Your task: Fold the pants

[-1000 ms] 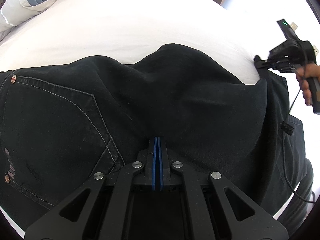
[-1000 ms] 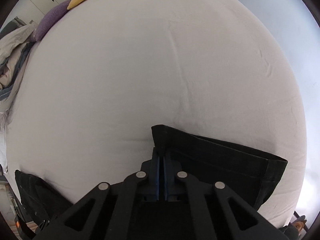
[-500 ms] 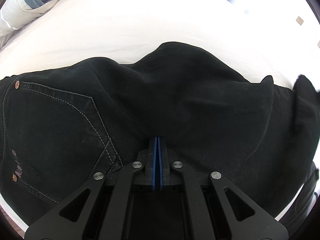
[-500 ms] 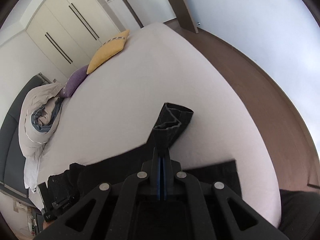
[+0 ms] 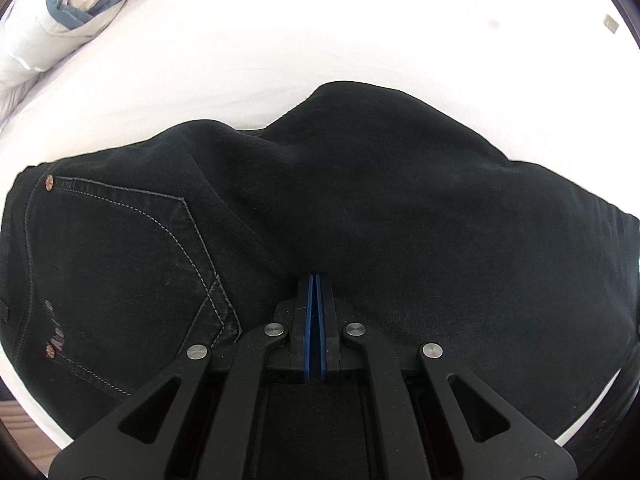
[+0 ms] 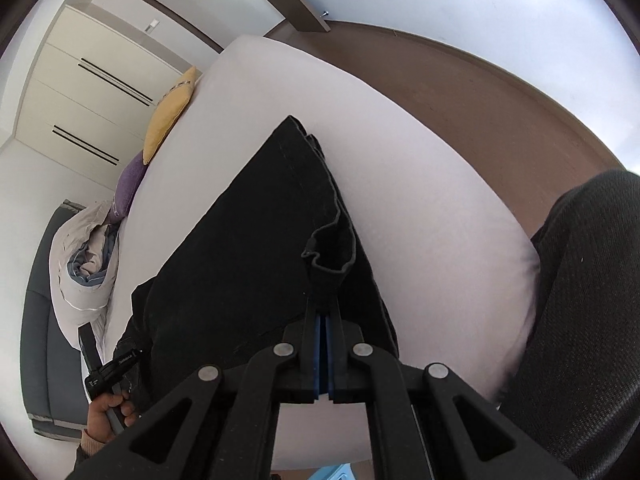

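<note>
1. Two grippers pinch the black pants point(image 5: 400, 208), which lie on the white bed point(image 5: 280, 52).
2. Left gripper point(image 5: 314, 280) has its jaws squeezed tight on the middle of the pants.
3. Right gripper point(image 6: 323, 308) holds the leg cuff point(image 6: 332, 248) up off the bed.

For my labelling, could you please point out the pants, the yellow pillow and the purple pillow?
pants point(image 5: 400, 208), left wrist view, on the leg fabric.
yellow pillow point(image 6: 170, 116), right wrist view, on its middle.
purple pillow point(image 6: 129, 182), right wrist view, on its middle.
</note>
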`<state>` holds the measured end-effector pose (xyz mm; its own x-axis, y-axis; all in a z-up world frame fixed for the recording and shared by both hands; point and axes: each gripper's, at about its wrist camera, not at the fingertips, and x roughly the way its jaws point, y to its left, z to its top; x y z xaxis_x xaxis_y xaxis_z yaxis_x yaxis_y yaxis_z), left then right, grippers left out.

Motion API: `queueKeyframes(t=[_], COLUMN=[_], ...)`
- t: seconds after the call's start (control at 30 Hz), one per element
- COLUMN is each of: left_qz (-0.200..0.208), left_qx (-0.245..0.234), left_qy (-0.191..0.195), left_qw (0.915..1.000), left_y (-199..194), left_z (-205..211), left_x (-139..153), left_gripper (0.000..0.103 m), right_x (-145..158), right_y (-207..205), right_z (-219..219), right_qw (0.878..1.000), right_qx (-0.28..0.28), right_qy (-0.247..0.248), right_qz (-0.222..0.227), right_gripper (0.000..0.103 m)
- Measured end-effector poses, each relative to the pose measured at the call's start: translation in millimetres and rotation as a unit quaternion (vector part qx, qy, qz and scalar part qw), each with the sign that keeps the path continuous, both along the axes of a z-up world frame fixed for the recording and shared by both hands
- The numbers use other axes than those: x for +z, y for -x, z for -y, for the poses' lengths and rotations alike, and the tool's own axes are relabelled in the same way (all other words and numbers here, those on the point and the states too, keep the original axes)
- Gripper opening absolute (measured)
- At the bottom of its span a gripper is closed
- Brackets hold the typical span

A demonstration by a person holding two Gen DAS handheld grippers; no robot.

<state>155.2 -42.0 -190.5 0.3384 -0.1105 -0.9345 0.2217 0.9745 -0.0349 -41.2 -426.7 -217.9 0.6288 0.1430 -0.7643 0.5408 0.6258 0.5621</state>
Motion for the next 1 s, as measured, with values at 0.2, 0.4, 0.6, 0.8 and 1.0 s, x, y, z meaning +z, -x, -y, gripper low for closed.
queueKeyframes(t=[0.2,0.4,0.6,0.8,1.0], left_qz=[-0.003,0.003,0.004,0.008,0.011], left_qx=[-0.006,-0.010,-0.014,-0.022,-0.031], left_qy=[-0.011,-0.011,-0.007,-0.016,-0.022], left_qw=[0.9999,0.9999,0.9999,0.9996,0.9992], left_y=[0,-2,10,13,14], left_z=[11,15,7,9,14], left_x=[2,3,13,20,22], left_gripper=[0.002,0.002,0.002,0.002,0.002], right_x=[-11,-22,1,47,46], right_y=[14,14,30,21,-58], right_z=[-6,0,-3,11,-32], right_qw=[1.000,0.998,0.999,0.999,0.986], right_qx=[-0.003,0.006,0.018,0.014,0.150], right_qy=[-0.029,-0.067,-0.016,0.032,0.075], right_qz=[-0.007,0.003,-0.031,0.007,0.008], right_gripper=[0.002,0.002,0.014,0.014,0.016])
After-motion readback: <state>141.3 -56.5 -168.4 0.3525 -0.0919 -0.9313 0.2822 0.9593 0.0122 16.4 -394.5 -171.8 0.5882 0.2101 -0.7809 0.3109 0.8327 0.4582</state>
